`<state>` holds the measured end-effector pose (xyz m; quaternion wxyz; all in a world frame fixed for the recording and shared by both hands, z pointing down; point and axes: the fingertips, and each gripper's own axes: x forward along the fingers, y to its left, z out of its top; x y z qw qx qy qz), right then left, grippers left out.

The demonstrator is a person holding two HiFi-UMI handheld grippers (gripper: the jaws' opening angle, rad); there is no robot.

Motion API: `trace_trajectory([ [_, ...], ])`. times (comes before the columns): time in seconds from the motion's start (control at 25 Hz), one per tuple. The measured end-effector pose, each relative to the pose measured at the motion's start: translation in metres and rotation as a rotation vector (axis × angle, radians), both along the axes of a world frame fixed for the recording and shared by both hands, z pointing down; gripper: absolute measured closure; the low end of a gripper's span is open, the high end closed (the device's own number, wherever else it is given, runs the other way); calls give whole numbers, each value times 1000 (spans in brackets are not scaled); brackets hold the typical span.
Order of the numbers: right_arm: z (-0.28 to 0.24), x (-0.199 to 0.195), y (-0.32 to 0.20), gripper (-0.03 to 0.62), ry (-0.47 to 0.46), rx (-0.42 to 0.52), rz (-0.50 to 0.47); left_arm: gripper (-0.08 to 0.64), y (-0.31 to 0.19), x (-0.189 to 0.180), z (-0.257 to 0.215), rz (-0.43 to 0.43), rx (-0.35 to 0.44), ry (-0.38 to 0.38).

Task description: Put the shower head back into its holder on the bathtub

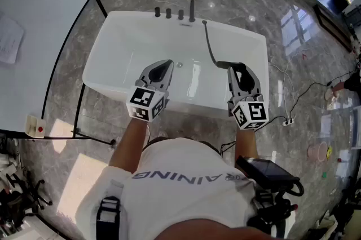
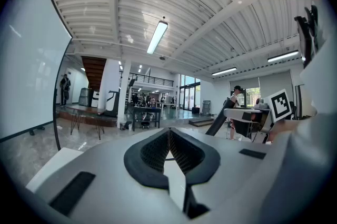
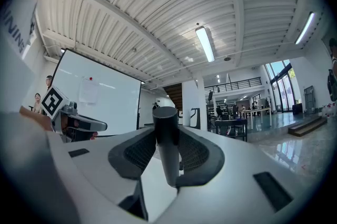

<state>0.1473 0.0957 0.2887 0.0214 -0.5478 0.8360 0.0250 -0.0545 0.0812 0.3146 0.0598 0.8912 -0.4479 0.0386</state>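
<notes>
Shower head pinched in the right claw, tub just ahead

The right gripper (image 3: 167, 131) squeezes the smooth, round, dark shower head (image 3: 165, 152), which stands up between its bumpy black pads. The left gripper (image 2: 169, 139) is pressed together on nothing. Past both lies the shiny white bathtub (image 1: 113, 47). A thin dark hose (image 1: 210, 44) runs to the far rim by the black fittings (image 1: 180, 13). The holder is probably there, nearer the right claw.

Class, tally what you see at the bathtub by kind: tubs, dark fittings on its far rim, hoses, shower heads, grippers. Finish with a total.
bathtub: 1
dark fittings on the far rim: 4
hose: 1
shower head: 1
grippers, left gripper and right gripper: 2
Total: 9
</notes>
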Motion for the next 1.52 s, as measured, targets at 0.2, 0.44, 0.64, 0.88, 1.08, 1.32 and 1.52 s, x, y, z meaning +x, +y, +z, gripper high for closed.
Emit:
trace_trajectory([
  [0.2, 3, -1, 0, 460, -1, -2, 0, 546, 0, -1, 2, -2, -1, 0],
  [0.44, 4, -2, -2, 460, -6, -5, -3, 546, -1, -1, 3, -2, -3, -3],
  [0.64, 4, 1, -4, 460, -26, -2, -3, 546, -3, 1, 5, -1, -13, -13],
  [0.88, 6, 22, 2, 460, -38, 7, -12, 546, 3, 23, 6, -10, -35, -50],
  [1.08, 12, 53, 0, 460, -29, 23, -46, 546, 11, 57, 14, -34, -69, -77],
  [1.32, 26, 74, -8, 460, -96, 37, -76, 546, 18, 65, 22, -82, -75, -104],
  [1.52, 29, 80, -20, 460, -99, 31, -77, 546, 3, 69, 19, -91, -67, -98],
])
